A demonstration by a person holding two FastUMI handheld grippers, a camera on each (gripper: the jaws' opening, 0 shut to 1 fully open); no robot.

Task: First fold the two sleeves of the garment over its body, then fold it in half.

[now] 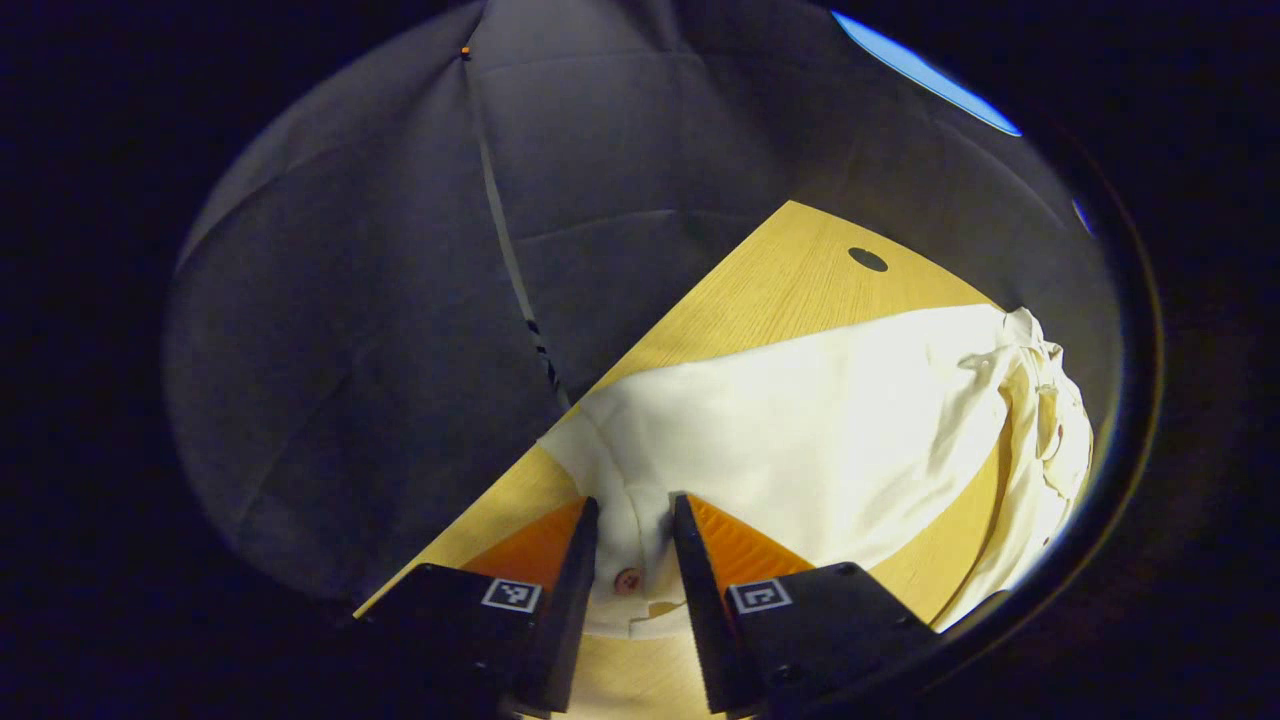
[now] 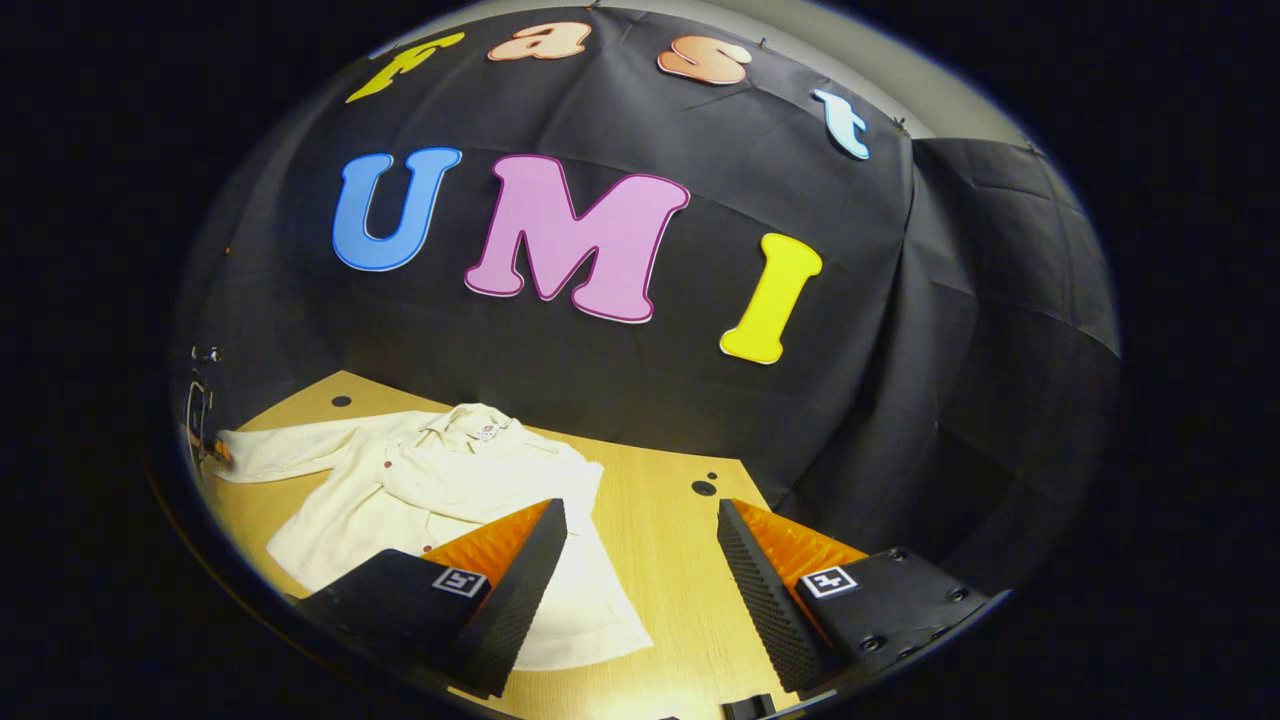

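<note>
Wood table (image 2: pixel 670 560): L tool (image 1: pixel 635 520) narrow round shirt (image 1: pixel 800 440) cuff (image 1: pixel 630 560); R tool (image 2: pixel 640 560) wide, empty.

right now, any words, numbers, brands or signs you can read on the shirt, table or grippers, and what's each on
No words or numbers are readable.
Markers on the left gripper: square black-and-white code patterns, no letters.
Right gripper: same kind of squares.
Neck tag on the shirt: too small to read.
Table: nothing written.
</note>
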